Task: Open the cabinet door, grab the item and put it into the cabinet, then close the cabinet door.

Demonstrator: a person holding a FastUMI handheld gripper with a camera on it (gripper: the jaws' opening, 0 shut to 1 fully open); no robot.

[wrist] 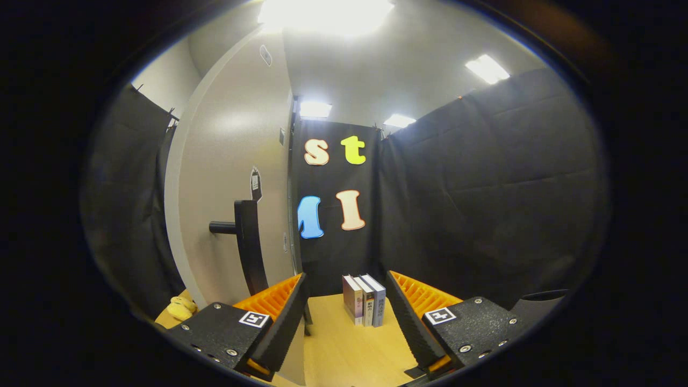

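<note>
A tall grey cabinet door (231, 177) stands to the left of my fingers, seen at a slant. Its black vertical handle (248, 244) juts out on a short post just above my left finger. My gripper (345, 278) is open with nothing between its fingers, and the left finger (279, 317) is close to the door's lower part. A yellow soft item (180, 307) lies low on the wooden surface, beyond the door's left edge. I cannot tell whether it is inside the cabinet.
Three books (364, 306) stand upright on the light wooden tabletop (344, 349), just ahead between the fingers. Black cloth walls (484, 204) close the booth behind and to the right. A dark curved object (540, 301) shows beside the right finger.
</note>
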